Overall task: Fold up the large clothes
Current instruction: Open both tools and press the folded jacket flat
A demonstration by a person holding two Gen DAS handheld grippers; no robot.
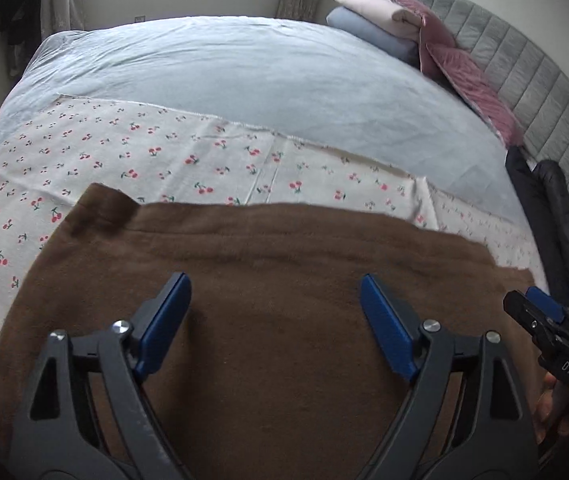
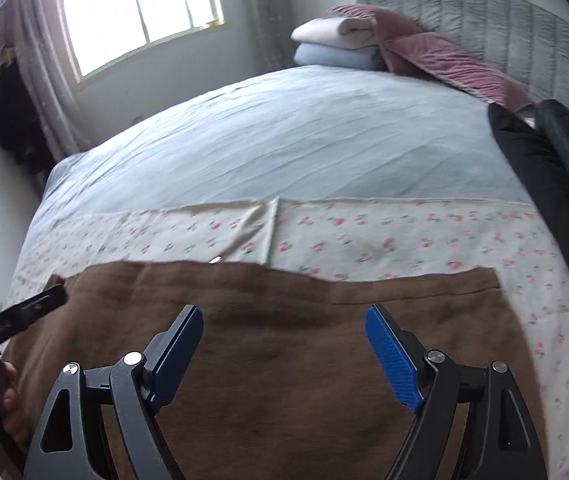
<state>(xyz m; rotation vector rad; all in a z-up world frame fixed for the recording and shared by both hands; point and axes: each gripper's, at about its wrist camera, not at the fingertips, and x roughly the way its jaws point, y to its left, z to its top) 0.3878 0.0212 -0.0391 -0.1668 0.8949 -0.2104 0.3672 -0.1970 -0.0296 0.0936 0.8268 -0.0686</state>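
Observation:
A large brown garment [image 1: 268, 264] [image 2: 284, 320] lies flat on the near part of the bed, its far edge straight across a cherry-print sheet [image 1: 124, 152] [image 2: 384, 240]. My left gripper [image 1: 275, 292] hovers over the brown cloth with jaws wide apart and nothing between the blue pads [image 1: 164, 320]. My right gripper [image 2: 284, 324] is likewise open above the same cloth, its pads [image 2: 392, 356] empty. The right gripper's tip also shows at the right edge of the left wrist view, and the left gripper's tip at the left edge of the right wrist view.
A pale blue bed cover [image 1: 244, 64] [image 2: 284, 140] stretches beyond the sheet. Folded pink and blue cloths [image 1: 376, 20] [image 2: 336, 44] and maroon pillows [image 1: 468, 80] [image 2: 456, 64] sit by the grey headboard [image 1: 524, 72]. A black padded jacket [image 1: 556, 216] [image 2: 544, 168] lies at the right edge. A window [image 2: 140, 8] is behind.

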